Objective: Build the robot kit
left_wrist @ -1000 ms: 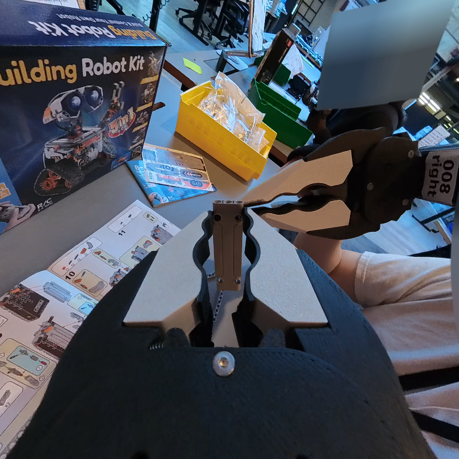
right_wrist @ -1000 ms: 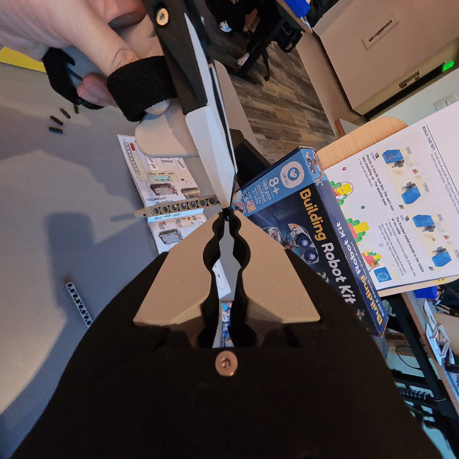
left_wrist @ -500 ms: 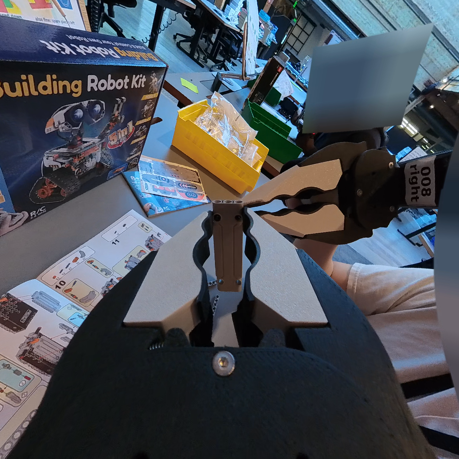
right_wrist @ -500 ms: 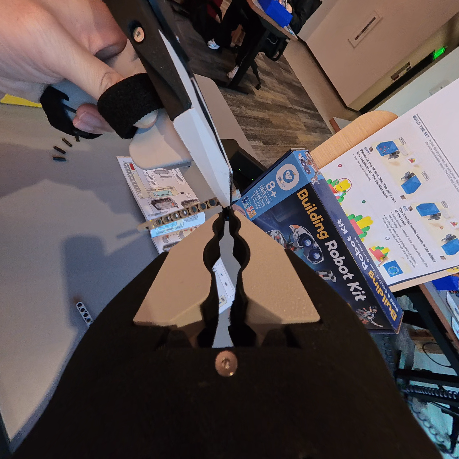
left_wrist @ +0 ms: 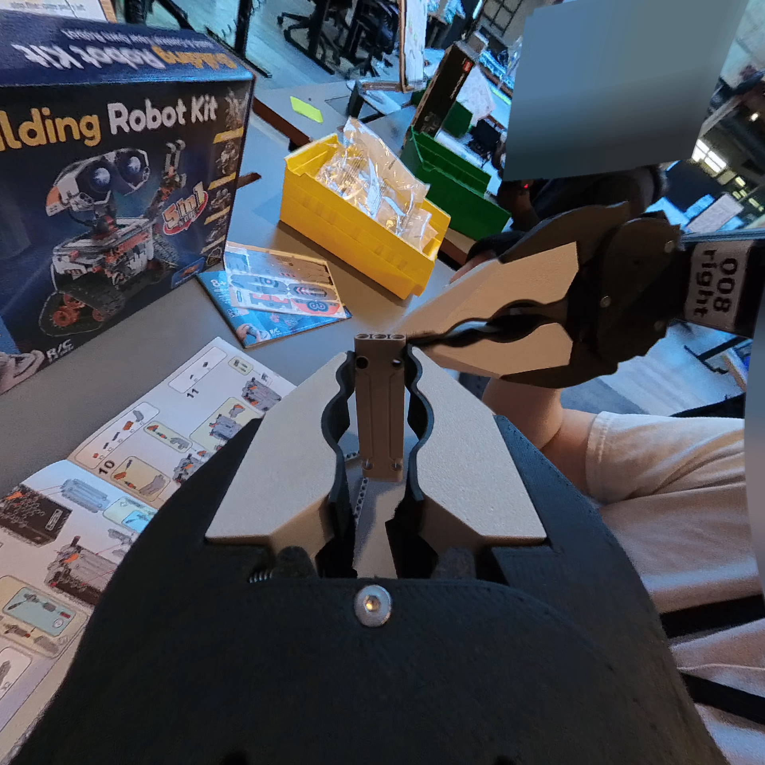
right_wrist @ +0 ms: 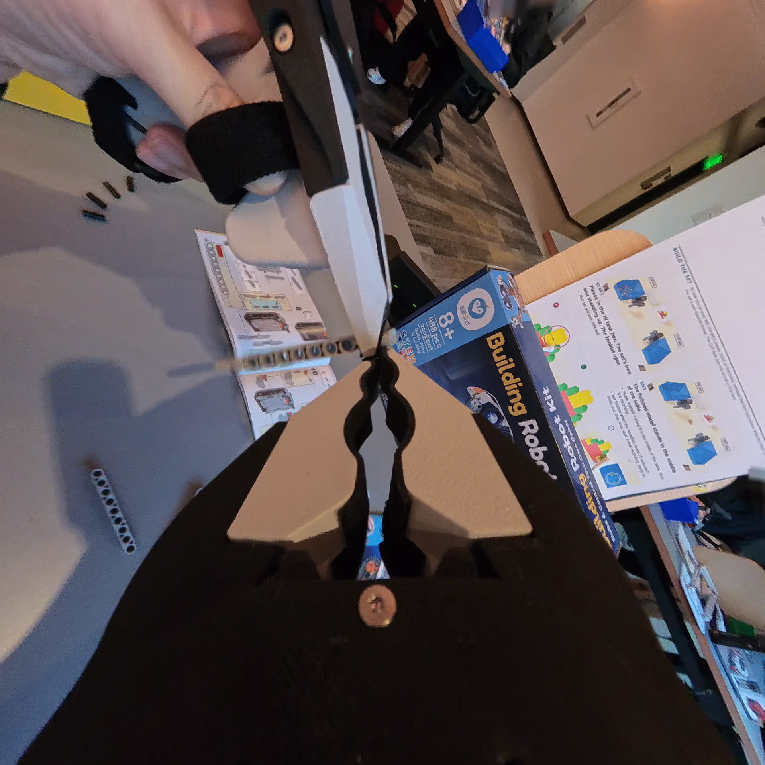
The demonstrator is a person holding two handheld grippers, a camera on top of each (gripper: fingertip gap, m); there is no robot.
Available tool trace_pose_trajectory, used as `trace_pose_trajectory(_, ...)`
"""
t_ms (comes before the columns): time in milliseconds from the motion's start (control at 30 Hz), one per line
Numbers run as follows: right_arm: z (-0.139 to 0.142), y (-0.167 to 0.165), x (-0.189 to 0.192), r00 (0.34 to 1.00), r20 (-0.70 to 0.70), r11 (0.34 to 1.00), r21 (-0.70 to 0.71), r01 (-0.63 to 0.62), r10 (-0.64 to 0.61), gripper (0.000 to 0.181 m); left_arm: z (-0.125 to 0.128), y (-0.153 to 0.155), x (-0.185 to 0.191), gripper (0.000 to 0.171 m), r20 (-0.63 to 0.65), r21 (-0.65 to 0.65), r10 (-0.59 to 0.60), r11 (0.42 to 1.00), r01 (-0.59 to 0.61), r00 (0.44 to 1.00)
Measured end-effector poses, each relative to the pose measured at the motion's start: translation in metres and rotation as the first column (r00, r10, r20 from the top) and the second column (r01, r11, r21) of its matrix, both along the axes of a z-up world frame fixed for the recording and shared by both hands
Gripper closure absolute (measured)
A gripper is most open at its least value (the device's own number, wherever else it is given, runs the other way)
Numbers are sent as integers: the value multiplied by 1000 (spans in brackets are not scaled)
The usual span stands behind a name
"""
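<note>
My left gripper [left_wrist: 378,360] is shut on a tan holed beam [left_wrist: 378,414], which stands up between its fingers with the end sticking out past the tips. My right gripper [left_wrist: 409,339] comes in from the right, shut, with its tips against the right side of the beam's top end. In the right wrist view the right gripper [right_wrist: 376,357] meets the left gripper [right_wrist: 374,327] tip to tip, and the beam [right_wrist: 298,355] sticks out to the left. A small dark bit sits at the right tips; I cannot tell what it is.
A dark blue kit box [left_wrist: 103,186] stands at the left, with an open instruction booklet [left_wrist: 124,455] and a leaflet [left_wrist: 285,289] before it. A yellow bin [left_wrist: 356,244] holds clear bags, with a green bin [left_wrist: 451,186] behind. A grey holed beam [right_wrist: 114,511] and black pins [right_wrist: 103,196] lie on the table. Less than 4 cm separates the two grippers' tips.
Both grippers stay shut and joined at the beam's top end. The pair swayed a little over the table; the right wrist view is now slightly blurred.
</note>
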State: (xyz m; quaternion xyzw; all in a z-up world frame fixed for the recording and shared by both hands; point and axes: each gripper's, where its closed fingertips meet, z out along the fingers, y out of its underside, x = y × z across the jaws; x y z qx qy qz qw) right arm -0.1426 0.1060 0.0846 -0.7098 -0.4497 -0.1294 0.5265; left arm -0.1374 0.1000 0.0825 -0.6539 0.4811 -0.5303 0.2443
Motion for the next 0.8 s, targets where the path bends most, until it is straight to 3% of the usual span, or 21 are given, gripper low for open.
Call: trace_pose_trajectory(800,12,-4,10,988,-157,999,-31,-15,10,181,18,-8,7,150,127,-70,-52,996,62,991)
